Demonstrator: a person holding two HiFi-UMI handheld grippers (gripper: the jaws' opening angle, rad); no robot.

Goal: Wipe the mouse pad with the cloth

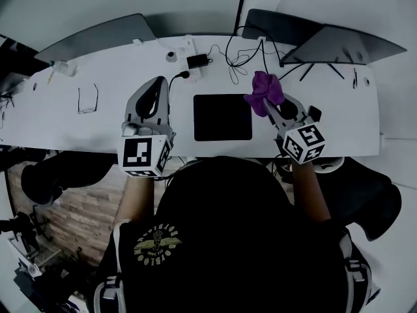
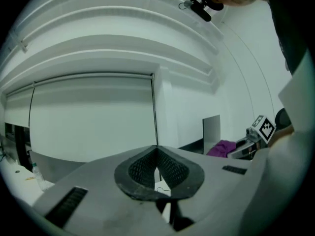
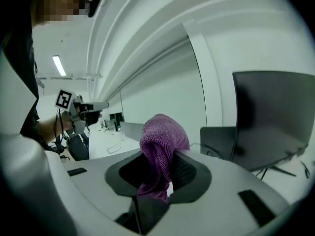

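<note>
Purple cloth [image 1: 264,89] pinched in right tool [image 1: 268,103], held raised at right edge of mouse pad [image 1: 222,117] on surface [image 1: 98,126]. Left tool [image 1: 158,85] closed, empty. Wiping judged not begun; cloth to be lowered onto pad.

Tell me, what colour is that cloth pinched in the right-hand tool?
Purple. The cloth shows best in the right gripper view, close up.

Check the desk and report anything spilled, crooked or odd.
Nothing stands out. The mouse pad lies flat and square on the desk, and the cloth is bunched in the right gripper. No spill shows.
</note>
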